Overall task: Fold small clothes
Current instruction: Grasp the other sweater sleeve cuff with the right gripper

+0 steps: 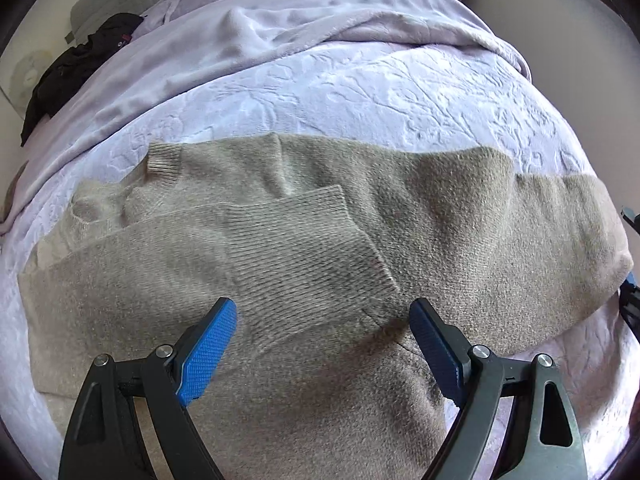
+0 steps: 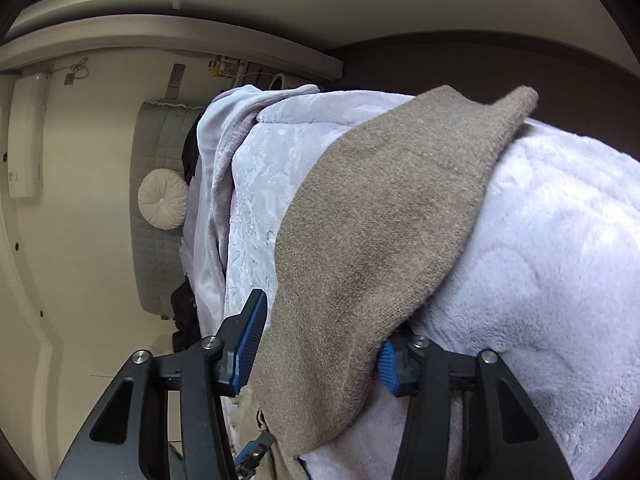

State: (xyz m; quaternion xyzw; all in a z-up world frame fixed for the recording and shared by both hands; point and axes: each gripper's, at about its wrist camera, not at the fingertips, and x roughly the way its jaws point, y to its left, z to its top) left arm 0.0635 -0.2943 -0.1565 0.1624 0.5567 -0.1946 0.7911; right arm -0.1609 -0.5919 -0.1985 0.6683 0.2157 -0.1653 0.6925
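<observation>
A grey-brown knit sweater (image 1: 440,220) lies flat across a lavender bedspread (image 1: 360,92). One sleeve (image 1: 288,248) is folded over its body, and a ribbed cuff (image 1: 162,158) shows at the far left. My left gripper (image 1: 322,344) hovers open just above the sweater's near part, pointing steeply down, with nothing between its blue pads. My right gripper (image 2: 320,354) is rolled sideways at the sweater's end. A thick fold of the sweater (image 2: 380,208) fills the gap between the jaws. The left pad (image 2: 248,340) still shows its face; the other pad is half hidden behind the knit.
A crumpled lilac blanket (image 1: 280,32) lies further up the bed, with dark clothes (image 1: 80,64) at its far left edge. A round white cushion (image 2: 162,199) leans against the quilted headboard (image 2: 160,240). A wall closes the left side in the right wrist view.
</observation>
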